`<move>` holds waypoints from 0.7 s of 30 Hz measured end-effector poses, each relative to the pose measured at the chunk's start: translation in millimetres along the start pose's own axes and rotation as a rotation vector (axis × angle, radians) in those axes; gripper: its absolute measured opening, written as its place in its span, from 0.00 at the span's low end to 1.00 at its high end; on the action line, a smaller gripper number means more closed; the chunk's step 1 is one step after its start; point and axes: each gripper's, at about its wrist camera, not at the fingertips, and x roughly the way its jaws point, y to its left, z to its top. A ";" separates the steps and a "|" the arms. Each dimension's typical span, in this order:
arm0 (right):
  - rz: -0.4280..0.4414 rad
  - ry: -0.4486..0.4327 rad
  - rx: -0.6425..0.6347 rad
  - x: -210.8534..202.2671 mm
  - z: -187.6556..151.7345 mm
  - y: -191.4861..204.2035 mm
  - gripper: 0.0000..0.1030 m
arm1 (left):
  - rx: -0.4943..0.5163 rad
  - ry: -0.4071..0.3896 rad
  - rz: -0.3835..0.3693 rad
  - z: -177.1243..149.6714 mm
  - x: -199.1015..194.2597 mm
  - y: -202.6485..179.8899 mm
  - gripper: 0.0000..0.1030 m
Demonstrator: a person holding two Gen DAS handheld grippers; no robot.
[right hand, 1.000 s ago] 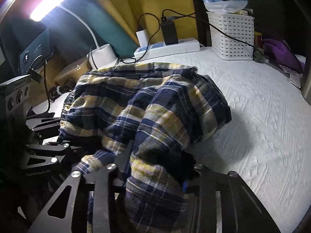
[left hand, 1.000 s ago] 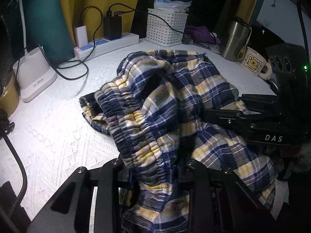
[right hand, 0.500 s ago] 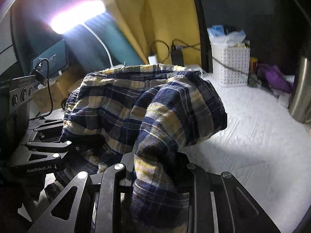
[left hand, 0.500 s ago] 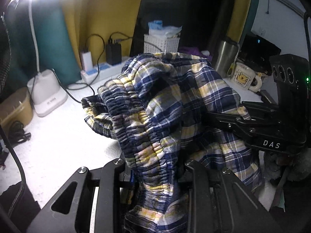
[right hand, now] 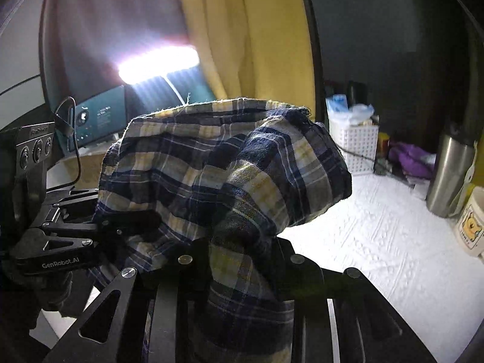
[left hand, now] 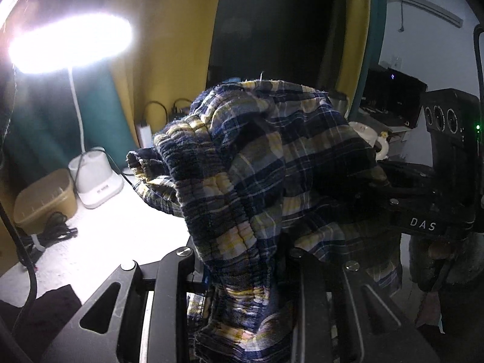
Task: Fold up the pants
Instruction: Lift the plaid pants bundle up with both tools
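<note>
Taking the plaid pants [left hand: 272, 175] as the landmark: in the left wrist view, far to their left a lit desk lamp [left hand: 71, 42] glares over its white base [left hand: 96, 181], with a tan container [left hand: 45, 199] beside that base on the white textured table [left hand: 106, 236]. The pants hang bunched in the air above the table, their elastic waistband running down into the left gripper [left hand: 242, 260], whose jaws are clenched on the gathered cloth. To the right of the pants the right gripper [left hand: 390, 193] reaches in, its jaws clamped on the fabric's other side; they have just been closing, with cloth between them. In the right wrist view, the same gripper [right hand: 239, 260] bites a fold of the pants [right hand: 224, 175] at the bottom; right of the pants stand a white basket [right hand: 354, 148], a purple cloth [right hand: 411, 157], a steel tumbler [right hand: 450, 175] and a cream mug [right hand: 472, 224].
</note>
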 end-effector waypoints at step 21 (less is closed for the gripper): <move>0.041 -0.150 -0.127 -62.8 20.6 75.2 0.26 | -0.016 -0.204 0.071 -11.9 -104.3 15.7 0.25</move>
